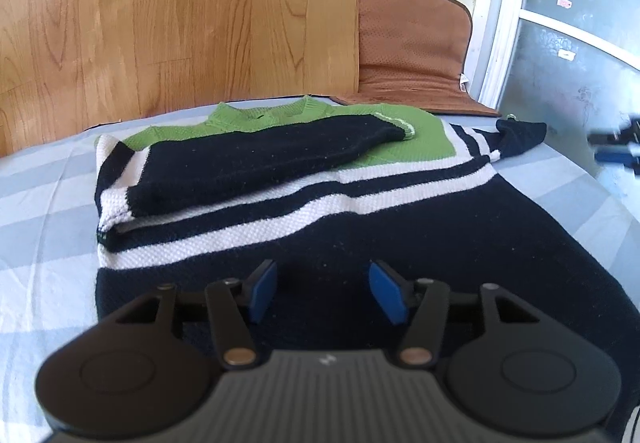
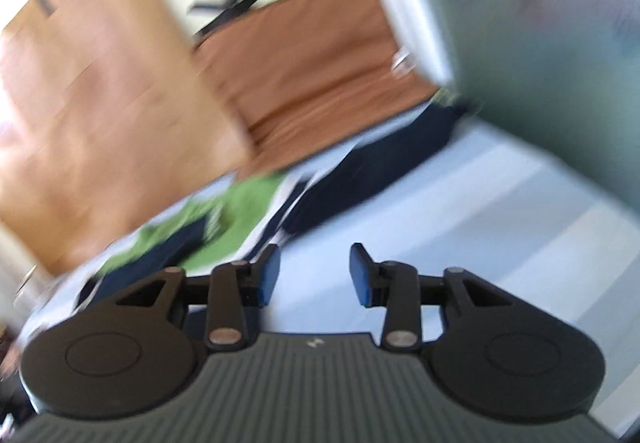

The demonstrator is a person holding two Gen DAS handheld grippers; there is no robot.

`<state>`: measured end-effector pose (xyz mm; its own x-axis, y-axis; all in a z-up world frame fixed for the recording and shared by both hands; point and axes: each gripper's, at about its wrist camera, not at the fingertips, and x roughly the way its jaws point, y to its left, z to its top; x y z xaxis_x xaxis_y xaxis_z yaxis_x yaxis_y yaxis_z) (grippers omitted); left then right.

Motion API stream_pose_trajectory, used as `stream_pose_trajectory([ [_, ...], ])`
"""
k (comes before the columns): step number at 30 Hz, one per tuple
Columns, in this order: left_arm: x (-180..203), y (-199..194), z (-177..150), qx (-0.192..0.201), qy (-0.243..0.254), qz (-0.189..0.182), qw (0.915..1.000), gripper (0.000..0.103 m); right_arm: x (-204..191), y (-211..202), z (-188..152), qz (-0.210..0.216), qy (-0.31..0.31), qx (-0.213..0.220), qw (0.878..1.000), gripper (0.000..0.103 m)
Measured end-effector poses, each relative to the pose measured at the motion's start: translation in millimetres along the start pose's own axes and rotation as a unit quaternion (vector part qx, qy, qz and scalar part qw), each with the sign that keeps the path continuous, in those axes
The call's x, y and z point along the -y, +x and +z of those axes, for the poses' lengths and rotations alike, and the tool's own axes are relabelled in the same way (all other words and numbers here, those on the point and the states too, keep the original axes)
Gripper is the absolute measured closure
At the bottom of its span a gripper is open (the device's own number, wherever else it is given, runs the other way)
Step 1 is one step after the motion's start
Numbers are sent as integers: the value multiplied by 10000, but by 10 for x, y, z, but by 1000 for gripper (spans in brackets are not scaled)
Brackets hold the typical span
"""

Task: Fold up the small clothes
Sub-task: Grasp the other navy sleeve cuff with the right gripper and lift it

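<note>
The sweater (image 1: 320,179), a small knit in navy, white and green, is lying flat on a bed covered by a pale blue checked sheet (image 1: 44,203), its green collar pointing away toward the wooden headboard (image 1: 160,11). One sleeve (image 1: 264,159) is lying folded across the chest, its cuff resting on the green panel, so that side is probably finished. The other sleeve (image 1: 520,137) is stretching out sideways toward the bed's edge, unfolded, and in the right wrist view it is showing as a dark band (image 2: 380,167) running across the sheet.

The left gripper (image 1: 322,289) is hovering just over the navy hem area with its jaws spread wide, gripping nothing; it is likely waiting there so it can pin or lift the lower body once the sleeves are in.

The right gripper (image 2: 315,275) is also sitting with jaws spread and empty, over bare sheet beside the sweater. Its view is heavily blurred, so fine detail is hard to read, but it is facing the outstretched sleeve, which suggests that sleeve is its target.

A brown perforated cushion (image 1: 412,27) is leaning against the wall beyond the collar, apart from the work.

Judging from this, the folding is partly done: the second sleeve and the body fold are remaining.
</note>
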<state>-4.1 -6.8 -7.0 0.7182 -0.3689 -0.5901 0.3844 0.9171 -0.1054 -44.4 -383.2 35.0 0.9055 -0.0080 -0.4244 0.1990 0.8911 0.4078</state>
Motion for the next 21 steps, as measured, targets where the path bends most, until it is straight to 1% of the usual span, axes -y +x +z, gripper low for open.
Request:
stream_pose_trajectory([
  [2, -2, 3, 1, 0, -9, -16, 10000, 48, 89, 139, 188, -126, 157, 174, 9996, 49],
  [4, -7, 8, 4, 0, -30, -33, 10000, 48, 118, 352, 384, -273, 238, 247, 9990, 48],
  [6, -10, 10, 6, 5, -54, -37, 10000, 48, 85, 587, 542, -318, 226, 207, 9990, 47],
  [7, -13, 11, 8, 7, -62, -41, 10000, 48, 57, 729, 623, -385, 151, 176, 9990, 43],
  [9, -18, 13, 12, 10, -77, -51, 10000, 47, -46, 1016, 764, -606, -52, 91, 9981, 42],
  [10, -20, 15, 12, 11, -83, -58, 9999, 47, -110, 1183, 813, -666, -185, -10, 9976, 41],
  [12, -27, 15, 12, 13, -103, -68, 9999, 47, -172, 1499, 865, -800, -658, -318, 9941, 39],
  [15, -33, 16, 13, 15, -122, -80, 9999, 47, -191, 1844, 750, -1192, -1054, -1025, 9819, 38],
  [16, -34, 17, 14, 14, -126, -90, 9999, 46, -172, 1896, 700, -1323, -1181, -1148, 9774, 40],
  [17, -35, 19, 14, 13, -132, -102, 9999, 45, -144, 1898, 647, -1451, -1309, -1156, 9739, 42],
  [18, -36, 20, 15, 12, -136, -115, 9998, 45, -99, 1858, 605, -1482, -1359, -1110, 9733, 65],
  [19, -35, 20, 15, 12, -141, -123, 9998, 44, -24, 1783, 585, -1382, -1285, -1084, 9760, 88],
  [20, -38, 20, 15, 11, -145, -133, 9998, 44, 57, 1661, 584, -1271, -1071, -965, 9814, 88],
  [21, -37, 21, 15, 10, -147, -138, 9998, 44, 129, 1498, 576, -1180, -847, -756, 9865, 89],
])
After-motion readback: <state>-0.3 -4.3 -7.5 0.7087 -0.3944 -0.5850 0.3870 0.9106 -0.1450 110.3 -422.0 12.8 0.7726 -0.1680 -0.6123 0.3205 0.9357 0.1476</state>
